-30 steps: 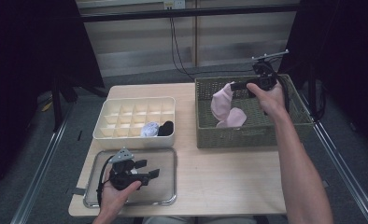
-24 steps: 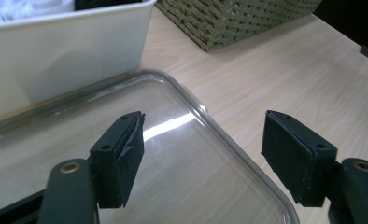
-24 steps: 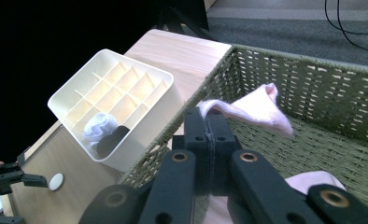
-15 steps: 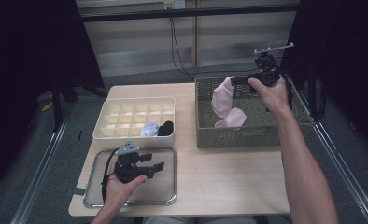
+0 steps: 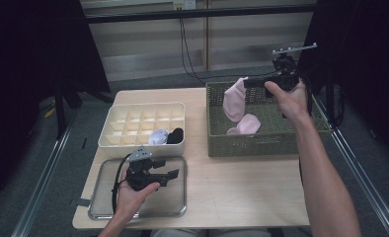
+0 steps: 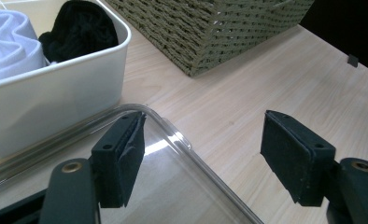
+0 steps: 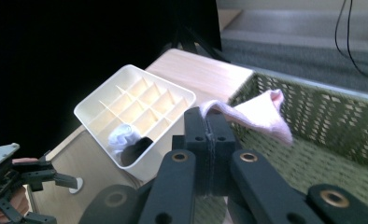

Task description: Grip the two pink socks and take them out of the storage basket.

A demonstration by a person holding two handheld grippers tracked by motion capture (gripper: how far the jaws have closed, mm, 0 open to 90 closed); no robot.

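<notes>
My right gripper (image 5: 248,83) (image 7: 208,122) is held up over the green woven basket (image 5: 261,145) (image 7: 313,107), shut on the edge of a pink sock (image 5: 234,101) (image 7: 259,114) that hangs down from its jaws. A second pink sock (image 5: 249,123) lies in the basket. My left gripper (image 5: 170,175) (image 6: 203,154) hovers over the metal tray (image 5: 103,197) (image 6: 173,135), open with nothing between its pads. It also appears at the lower left of the right gripper view (image 7: 14,186).
A cream divided box (image 5: 133,106) (image 7: 130,100) stands behind the tray, with a white sock (image 5: 158,137) (image 6: 9,37) and a black sock (image 5: 175,135) (image 6: 81,28) in its front cells. Bare tabletop (image 5: 232,187) lies between tray and basket.
My right gripper has risen with the pink sock, which now hangs higher above the basket. My left gripper has shifted slightly rightward over the tray, still open.
</notes>
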